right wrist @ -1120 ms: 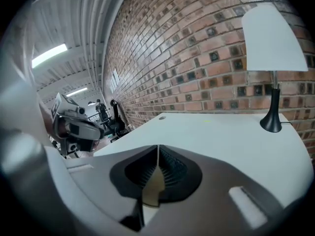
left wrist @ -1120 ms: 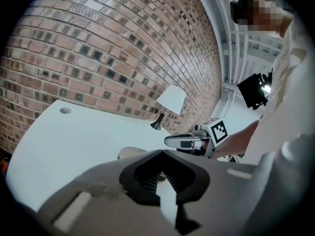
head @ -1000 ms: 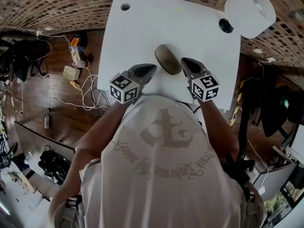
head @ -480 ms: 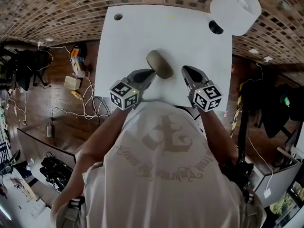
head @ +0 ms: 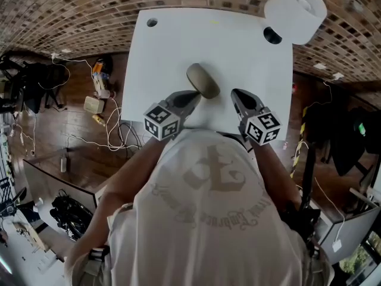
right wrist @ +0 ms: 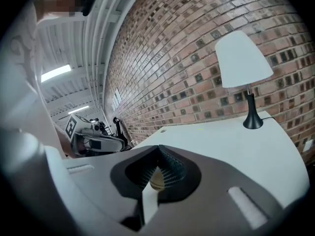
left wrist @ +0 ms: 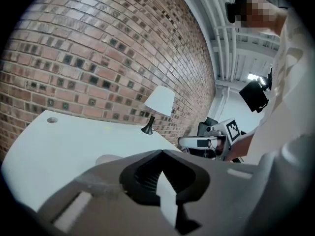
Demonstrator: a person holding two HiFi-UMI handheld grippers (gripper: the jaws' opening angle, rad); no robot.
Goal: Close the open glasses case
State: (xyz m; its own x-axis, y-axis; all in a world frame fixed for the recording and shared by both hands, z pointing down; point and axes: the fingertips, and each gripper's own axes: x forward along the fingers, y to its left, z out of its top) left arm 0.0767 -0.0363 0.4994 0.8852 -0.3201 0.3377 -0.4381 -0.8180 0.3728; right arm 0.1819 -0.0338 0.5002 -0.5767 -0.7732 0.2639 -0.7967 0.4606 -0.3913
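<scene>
An olive-tan oval glasses case lies with its lid down near the front of the white table. My left gripper is shut and empty, its tip just at the case's near left side; whether it touches cannot be told. My right gripper is shut and empty too, a short way right of the case and apart from it. In the left gripper view the case peeks past the closed jaws of the left gripper. In the right gripper view a bit of the case shows through the right gripper.
A white-shaded lamp on a black foot stands at the table's far right corner, seen also as the lamp. A cable hole sits at the far left corner. Cables and small boxes litter the wooden floor to the left.
Both grippers have shifted a little; the right one has drawn back from the case toward the near edge, the left tip has come closer to the case. The case lies where it was.
</scene>
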